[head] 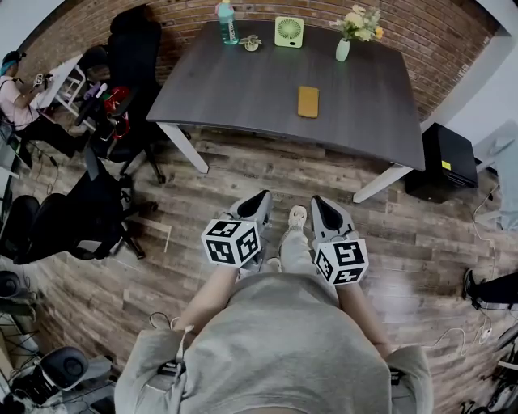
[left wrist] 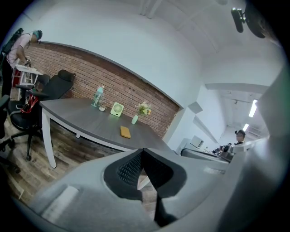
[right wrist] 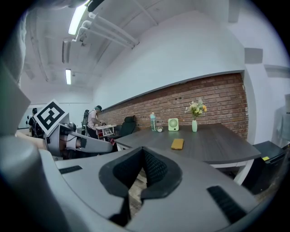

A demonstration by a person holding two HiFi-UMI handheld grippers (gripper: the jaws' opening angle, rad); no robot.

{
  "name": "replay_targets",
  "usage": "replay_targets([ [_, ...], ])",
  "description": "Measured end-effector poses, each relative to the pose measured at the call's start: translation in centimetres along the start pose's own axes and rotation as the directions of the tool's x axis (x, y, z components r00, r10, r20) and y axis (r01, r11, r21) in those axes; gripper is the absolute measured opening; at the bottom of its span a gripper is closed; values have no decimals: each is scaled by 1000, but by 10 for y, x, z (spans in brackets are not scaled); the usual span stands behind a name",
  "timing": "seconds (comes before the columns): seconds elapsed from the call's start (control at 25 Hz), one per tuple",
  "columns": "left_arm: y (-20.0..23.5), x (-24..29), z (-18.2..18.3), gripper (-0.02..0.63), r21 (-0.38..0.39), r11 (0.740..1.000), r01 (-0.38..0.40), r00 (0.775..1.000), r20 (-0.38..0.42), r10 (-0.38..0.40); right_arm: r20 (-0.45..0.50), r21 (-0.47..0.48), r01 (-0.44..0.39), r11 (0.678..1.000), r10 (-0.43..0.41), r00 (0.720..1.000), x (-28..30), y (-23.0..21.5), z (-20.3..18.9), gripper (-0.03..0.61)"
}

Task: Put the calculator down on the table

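The calculator (head: 307,101), a flat orange-yellow slab, lies on the dark grey table (head: 243,89) toward its middle right. It also shows in the left gripper view as the calculator (left wrist: 125,132) and in the right gripper view as the calculator (right wrist: 177,144). I stand a good way back from the table. My left gripper (head: 257,200) and right gripper (head: 322,204) hang side by side over the wooden floor, both pointing at the table. The left gripper (left wrist: 143,152) is shut and holds nothing. The right gripper (right wrist: 143,152) is likewise shut and bare.
Along the table's far edge stand a bottle (head: 227,23), a small green fan (head: 289,31) and a vase of flowers (head: 343,48). Black office chairs (head: 129,57) crowd the left. A black box (head: 449,158) sits right of the table. A person (head: 16,97) sits at far left.
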State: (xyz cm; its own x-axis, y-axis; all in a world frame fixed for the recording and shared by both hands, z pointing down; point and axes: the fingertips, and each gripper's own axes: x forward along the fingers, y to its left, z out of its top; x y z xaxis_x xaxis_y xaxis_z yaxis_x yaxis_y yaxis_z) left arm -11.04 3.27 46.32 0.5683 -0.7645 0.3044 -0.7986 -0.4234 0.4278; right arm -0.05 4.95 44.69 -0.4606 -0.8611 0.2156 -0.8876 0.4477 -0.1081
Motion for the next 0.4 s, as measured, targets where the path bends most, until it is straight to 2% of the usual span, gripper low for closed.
replay_targets([
  [0.4,8,3,2,20,0,1000,-5,1000,-4,5,-4,7,-7,1000,7,1000,9,0,1,2],
])
